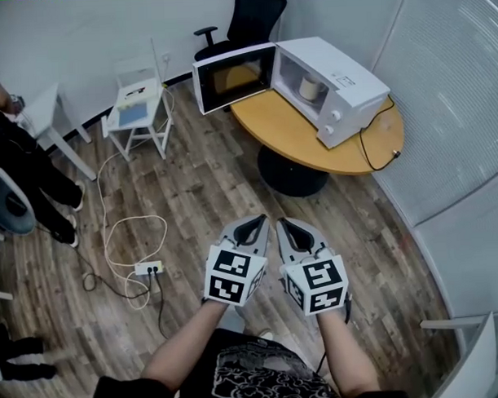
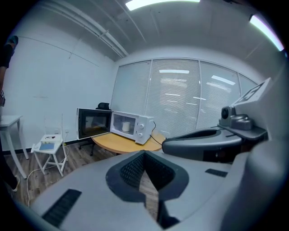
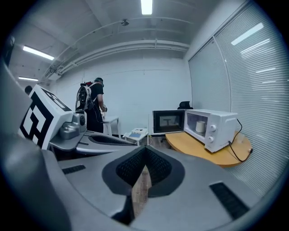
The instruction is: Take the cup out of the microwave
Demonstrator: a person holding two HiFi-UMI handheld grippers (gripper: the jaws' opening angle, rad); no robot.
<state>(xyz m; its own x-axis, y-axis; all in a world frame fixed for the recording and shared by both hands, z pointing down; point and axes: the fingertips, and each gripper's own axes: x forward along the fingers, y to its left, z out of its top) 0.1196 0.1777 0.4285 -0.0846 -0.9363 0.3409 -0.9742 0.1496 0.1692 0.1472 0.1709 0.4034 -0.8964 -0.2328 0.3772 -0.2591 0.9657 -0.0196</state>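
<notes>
A white microwave stands on a round wooden table, with its door swung open to the left. Inside it stands a pale cup, also seen in the left gripper view and the right gripper view. My left gripper and right gripper are held side by side over the wooden floor, well short of the table, both pointing towards it. Both are shut with nothing between the jaws. Each gripper view shows its own jaws closed, left gripper and right gripper.
A black office chair stands behind the table. A small white stool with items on it is to the left, and a power strip with loose cables lies on the floor. A person stands at far left. Blinds cover the right wall.
</notes>
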